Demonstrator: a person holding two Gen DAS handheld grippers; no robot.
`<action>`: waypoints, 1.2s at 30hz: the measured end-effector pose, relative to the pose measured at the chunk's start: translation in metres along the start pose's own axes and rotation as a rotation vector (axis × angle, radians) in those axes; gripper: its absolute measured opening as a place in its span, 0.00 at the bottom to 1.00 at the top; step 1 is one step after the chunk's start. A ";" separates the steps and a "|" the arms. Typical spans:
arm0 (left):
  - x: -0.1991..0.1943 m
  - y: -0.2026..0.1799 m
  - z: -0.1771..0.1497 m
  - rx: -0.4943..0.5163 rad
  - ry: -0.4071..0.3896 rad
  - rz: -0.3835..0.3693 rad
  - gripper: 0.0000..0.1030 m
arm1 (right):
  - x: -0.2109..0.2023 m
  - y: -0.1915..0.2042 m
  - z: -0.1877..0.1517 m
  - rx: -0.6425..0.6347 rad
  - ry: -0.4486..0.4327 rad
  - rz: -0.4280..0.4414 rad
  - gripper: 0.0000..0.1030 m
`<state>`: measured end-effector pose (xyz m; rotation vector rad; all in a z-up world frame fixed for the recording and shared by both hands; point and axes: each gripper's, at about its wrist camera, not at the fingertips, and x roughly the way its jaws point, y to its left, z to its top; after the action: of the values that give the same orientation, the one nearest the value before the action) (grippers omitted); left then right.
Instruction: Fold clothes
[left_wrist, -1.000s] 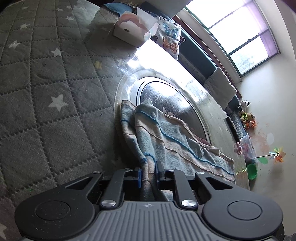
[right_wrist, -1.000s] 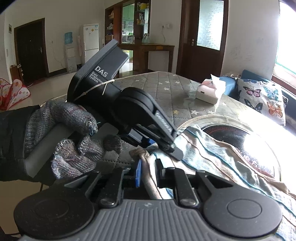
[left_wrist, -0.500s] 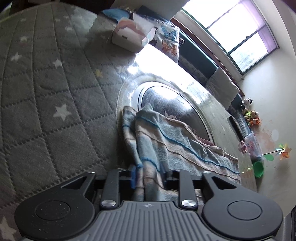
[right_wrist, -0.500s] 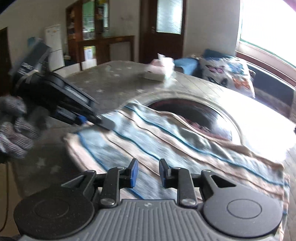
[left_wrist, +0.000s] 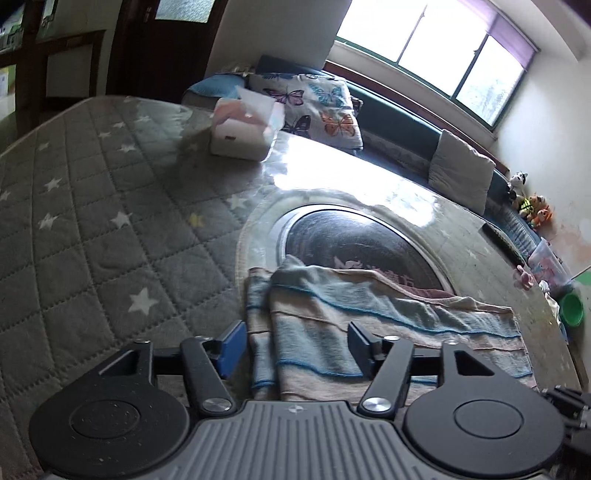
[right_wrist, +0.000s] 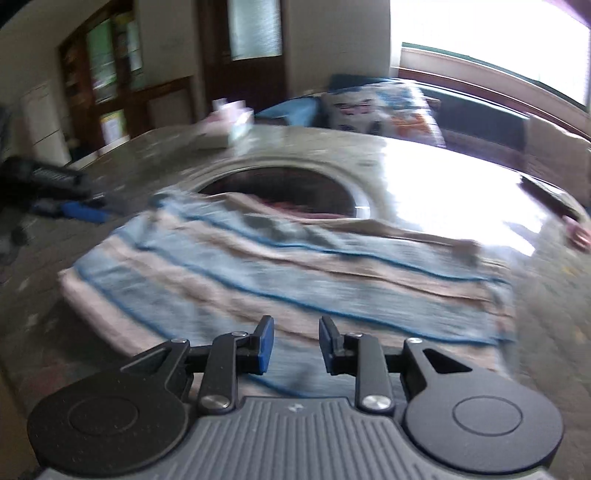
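On the quilted table (left_wrist: 92, 236), striped cloth (left_wrist: 369, 332) lies folded. Left gripper (left_wrist: 295, 347) just opened wide, nothing gripped. Right gripper (right_wrist: 293, 343) narrow, empty.

Worktop (left_wrist: 92, 229) was covered with a grey quilted cloth with white stars. A round glass turntable (left_wrist: 354, 240) with a dark centre sat in the middle, glare from the window on its far side. Striped blue-and-beige folded cloth (left_wrist: 388, 332) lay flat, part on the turntable's near edge, part on the quilt. White-and-pink tissue box (left_wrist: 243, 129) stood on the far side, well apart from the cloth. Right view was motion-blurred; layout matched.
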<state>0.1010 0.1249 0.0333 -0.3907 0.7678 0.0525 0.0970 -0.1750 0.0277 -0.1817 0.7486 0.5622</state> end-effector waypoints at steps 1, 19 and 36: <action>0.000 -0.003 0.000 0.006 0.000 -0.001 0.68 | -0.002 -0.009 -0.001 0.020 -0.006 -0.027 0.29; 0.017 -0.051 -0.015 0.124 0.024 -0.011 0.90 | 0.003 -0.129 -0.018 0.344 -0.028 -0.200 0.39; 0.037 -0.076 -0.025 0.225 0.045 -0.003 0.92 | 0.005 -0.123 0.000 0.347 -0.032 -0.152 0.06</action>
<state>0.1258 0.0421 0.0165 -0.1796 0.8079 -0.0459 0.1664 -0.2761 0.0195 0.0919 0.7820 0.2836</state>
